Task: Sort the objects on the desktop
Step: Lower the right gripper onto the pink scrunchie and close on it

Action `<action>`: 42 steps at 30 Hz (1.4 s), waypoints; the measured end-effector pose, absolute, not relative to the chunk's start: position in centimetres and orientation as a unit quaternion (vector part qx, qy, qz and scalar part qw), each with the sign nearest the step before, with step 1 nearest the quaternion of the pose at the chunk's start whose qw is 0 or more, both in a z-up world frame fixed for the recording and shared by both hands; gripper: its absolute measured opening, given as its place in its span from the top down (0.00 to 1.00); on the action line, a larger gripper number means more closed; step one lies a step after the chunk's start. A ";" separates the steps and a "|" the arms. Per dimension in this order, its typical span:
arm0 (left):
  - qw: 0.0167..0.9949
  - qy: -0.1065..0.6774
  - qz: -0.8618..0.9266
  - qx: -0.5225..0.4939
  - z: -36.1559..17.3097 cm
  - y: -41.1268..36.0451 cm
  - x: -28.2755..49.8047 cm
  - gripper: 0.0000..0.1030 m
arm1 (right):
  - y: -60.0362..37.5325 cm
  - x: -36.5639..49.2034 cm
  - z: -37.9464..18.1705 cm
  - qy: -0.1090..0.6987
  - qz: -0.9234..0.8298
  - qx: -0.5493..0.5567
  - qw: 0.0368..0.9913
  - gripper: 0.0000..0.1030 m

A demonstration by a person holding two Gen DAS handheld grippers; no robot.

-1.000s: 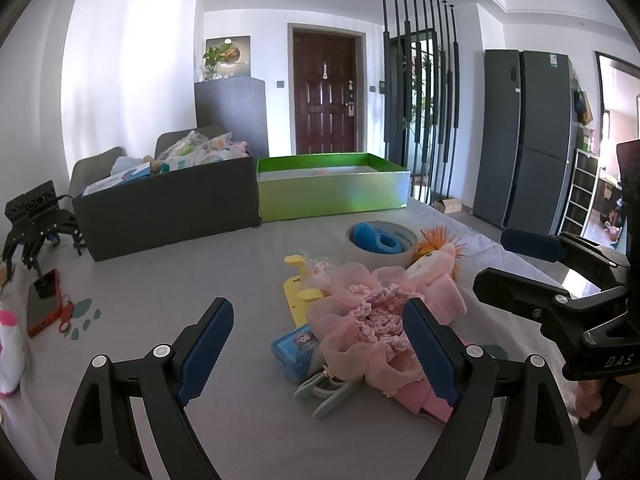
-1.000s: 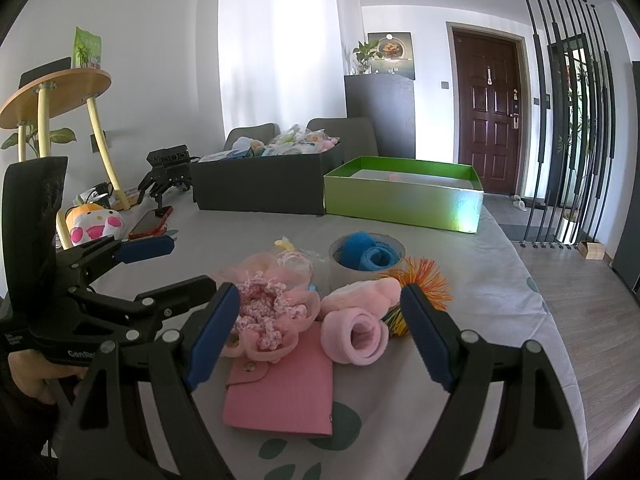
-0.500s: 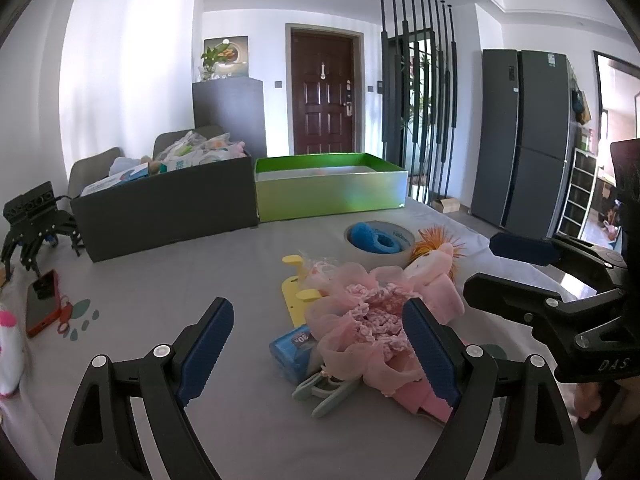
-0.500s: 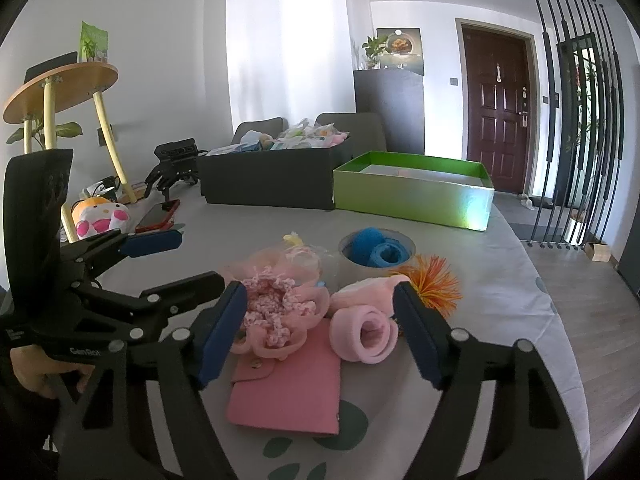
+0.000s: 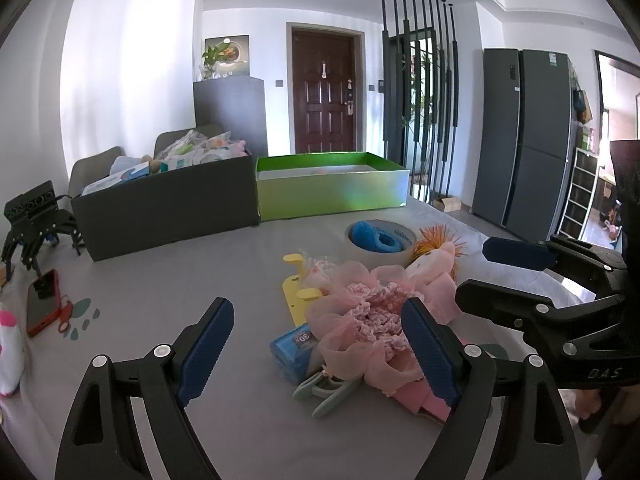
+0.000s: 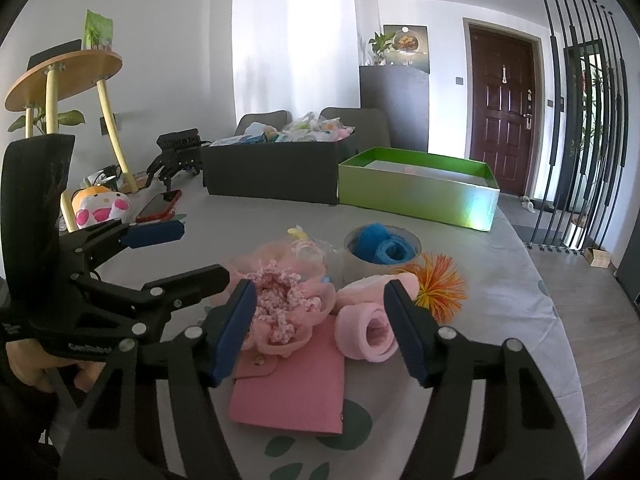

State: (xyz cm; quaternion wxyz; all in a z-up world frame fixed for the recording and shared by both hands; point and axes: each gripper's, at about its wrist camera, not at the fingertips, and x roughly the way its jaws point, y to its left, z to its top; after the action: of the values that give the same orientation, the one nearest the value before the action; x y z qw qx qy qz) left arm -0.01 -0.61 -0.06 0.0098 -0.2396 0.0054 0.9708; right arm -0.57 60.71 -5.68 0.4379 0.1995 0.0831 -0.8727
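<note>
two boxes at the back, one dark box (image 6: pixel 272 172), one green box (image 6: pixel 416 196). left gripper (image 5: pixel 316 344) wide, empty; right gripper (image 6: pixel 320 332) closing, nothing gripped, over the one pink wallet (image 6: pixel 296 384).

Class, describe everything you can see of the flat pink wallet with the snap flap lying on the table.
The flat pink wallet with the snap flap is rectangular, of smooth leather-like material, and lies closed and flat on the grey tablecloth. A rounded flap with a small metal snap crosses its upper left corner. The frilly pink fabric flower overlaps its far edge, and the rolled pink cloth lies at its far right corner. Neither tool touches it.
</note>
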 end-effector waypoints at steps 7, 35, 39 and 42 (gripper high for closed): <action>0.010 0.006 0.968 -0.249 -0.1 -0.5 -0.2 0.34 | 59.6 -0.6 -5.9 0.083 -0.863 0.216 0.449 0.54; 0.050 -0.004 0.932 -0.359 -2.4 -0.9 -5.3 0.47 | 56.3 -4.7 -9.2 0.032 -0.806 0.373 0.459 0.66; 0.061 -0.011 0.928 -0.366 -2.7 -0.9 -5.8 0.48 | 56.3 -4.9 -9.5 0.021 -0.800 0.383 0.462 0.71; 0.074 -0.018 0.930 -0.361 -2.6 -0.9 -5.6 0.61 | 56.2 -4.7 -9.4 0.017 -0.799 0.382 0.464 0.74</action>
State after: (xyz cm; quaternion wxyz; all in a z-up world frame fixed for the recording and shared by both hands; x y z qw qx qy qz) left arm -5.59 -0.86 -2.55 0.0743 -0.3607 -0.0183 0.9295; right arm -4.70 56.16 -9.44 0.4645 0.3822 0.0171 -0.7987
